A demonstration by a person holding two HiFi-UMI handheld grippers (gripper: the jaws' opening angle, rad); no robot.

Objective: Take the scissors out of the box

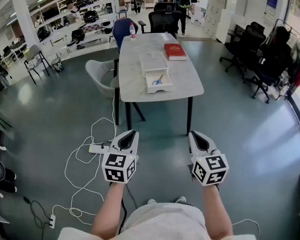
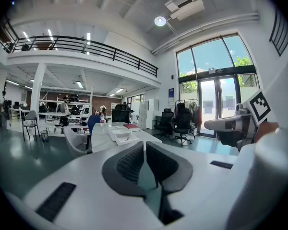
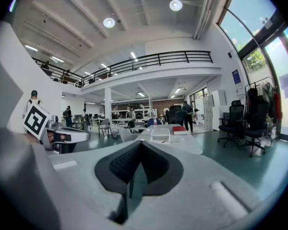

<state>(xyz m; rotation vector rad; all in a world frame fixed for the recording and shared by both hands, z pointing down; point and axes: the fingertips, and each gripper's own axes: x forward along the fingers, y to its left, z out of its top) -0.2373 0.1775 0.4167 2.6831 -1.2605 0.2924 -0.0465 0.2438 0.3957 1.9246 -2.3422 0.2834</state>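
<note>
A white box (image 1: 153,63) stands on the grey table (image 1: 186,79) well ahead of me, its drawer (image 1: 159,87) pulled out toward me. Blue-handled scissors (image 1: 158,80) lie inside the drawer. My left gripper (image 1: 131,133) and right gripper (image 1: 193,133) hover side by side over the floor, short of the table's near edge. Both are shut with nothing between the pads. The left gripper view looks past its closed gripper (image 2: 145,143) to the distant box (image 2: 119,134). In the right gripper view, the gripper (image 3: 140,143) points at the box (image 3: 161,136).
A red book (image 1: 175,51) and a bottle (image 1: 132,30) sit farther back on the table. A grey chair (image 1: 98,76) stands at its left, black office chairs (image 1: 255,59) at the right. White cables and a power strip (image 1: 97,148) lie on the floor by my left gripper.
</note>
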